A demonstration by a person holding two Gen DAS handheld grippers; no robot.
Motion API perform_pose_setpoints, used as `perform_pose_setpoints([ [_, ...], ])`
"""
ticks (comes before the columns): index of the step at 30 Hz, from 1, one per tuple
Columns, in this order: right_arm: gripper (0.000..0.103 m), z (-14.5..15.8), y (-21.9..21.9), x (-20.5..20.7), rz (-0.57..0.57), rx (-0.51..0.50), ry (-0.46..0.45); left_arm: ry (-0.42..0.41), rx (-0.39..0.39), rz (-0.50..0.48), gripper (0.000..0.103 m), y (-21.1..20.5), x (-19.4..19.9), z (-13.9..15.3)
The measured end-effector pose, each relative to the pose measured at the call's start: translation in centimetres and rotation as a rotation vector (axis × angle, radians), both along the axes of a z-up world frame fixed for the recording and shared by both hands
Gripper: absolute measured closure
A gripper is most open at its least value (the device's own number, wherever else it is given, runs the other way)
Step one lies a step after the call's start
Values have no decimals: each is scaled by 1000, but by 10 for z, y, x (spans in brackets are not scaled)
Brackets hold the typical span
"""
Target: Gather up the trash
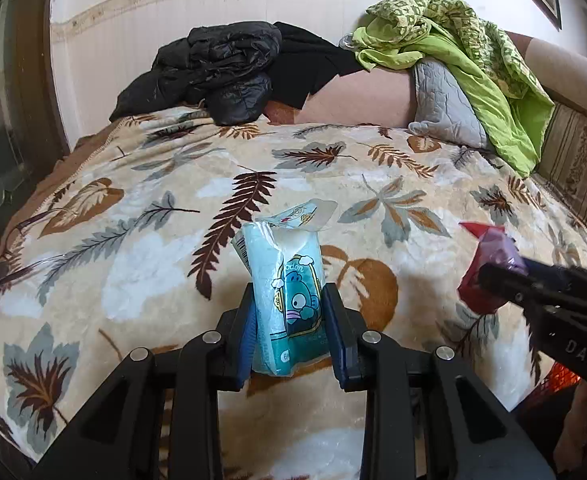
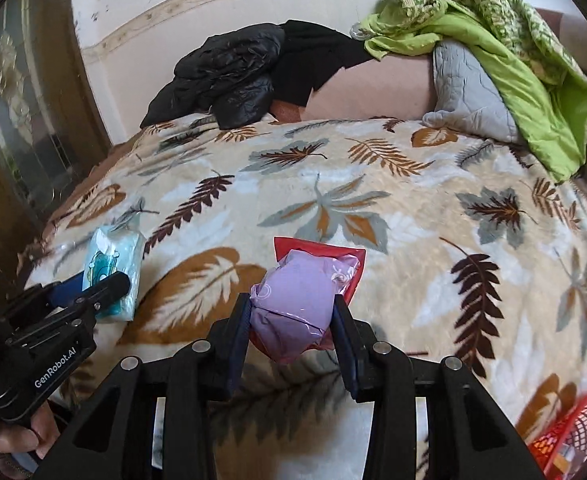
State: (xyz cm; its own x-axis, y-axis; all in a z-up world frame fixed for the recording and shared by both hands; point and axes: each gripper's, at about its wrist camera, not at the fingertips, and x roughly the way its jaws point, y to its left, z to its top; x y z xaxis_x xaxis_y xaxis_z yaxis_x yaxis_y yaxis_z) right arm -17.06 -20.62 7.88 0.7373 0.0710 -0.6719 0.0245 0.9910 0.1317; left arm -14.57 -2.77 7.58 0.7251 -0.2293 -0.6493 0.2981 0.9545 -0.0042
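Tissue pack (image 1: pixel 289 292) between left tool (image 1: pixel 289 320) pads

A pale blue cartoon-printed tissue pack (image 1: pixel 289 300) and a purple-filled red-edged packet (image 2: pixel 301 308) are held above the bedspread.

Landmark: leaf-print blanket (image 2: pixel 333 184) on bed, all places rel. to it.
Middle: bare, wide free room across centre, nothing lying there.
Far edge, left: black jacket (image 2: pixel 221 76) heaped, blocks that corner.
Far edge, right: green quilt (image 2: pixel 525 92) over grey pillow (image 2: pixel 465 96), bulky, blocks corner.
Far edge, between heaps: low gap, brown headboard (image 2: pixel 373 92) behind.
Left side: dark wood door (image 2: pixel 17 100) close by, tight passage.
Near right corner: red mesh basket (image 2: pixel 573 432) at edge, top open.
Near edge, mid: both grippers side by side w/ gap; left gripper (image 1: pixel 289 320) full w/ blue tissue pack (image 1: pixel 289 288), right gripper (image 2: pixel 293 320) full w/ purple-red packet (image 2: pixel 301 304).
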Motion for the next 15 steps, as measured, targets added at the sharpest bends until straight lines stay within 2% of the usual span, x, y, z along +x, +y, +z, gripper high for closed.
perform_pose_setpoints([
  [5,61,2,7,-9,-3,-91,-30,-12,4,16,73,6,-5,-2],
  [15,61,0,11,-9,-9,-122,-35,-1,-1,34,73,12,0,-6],
])
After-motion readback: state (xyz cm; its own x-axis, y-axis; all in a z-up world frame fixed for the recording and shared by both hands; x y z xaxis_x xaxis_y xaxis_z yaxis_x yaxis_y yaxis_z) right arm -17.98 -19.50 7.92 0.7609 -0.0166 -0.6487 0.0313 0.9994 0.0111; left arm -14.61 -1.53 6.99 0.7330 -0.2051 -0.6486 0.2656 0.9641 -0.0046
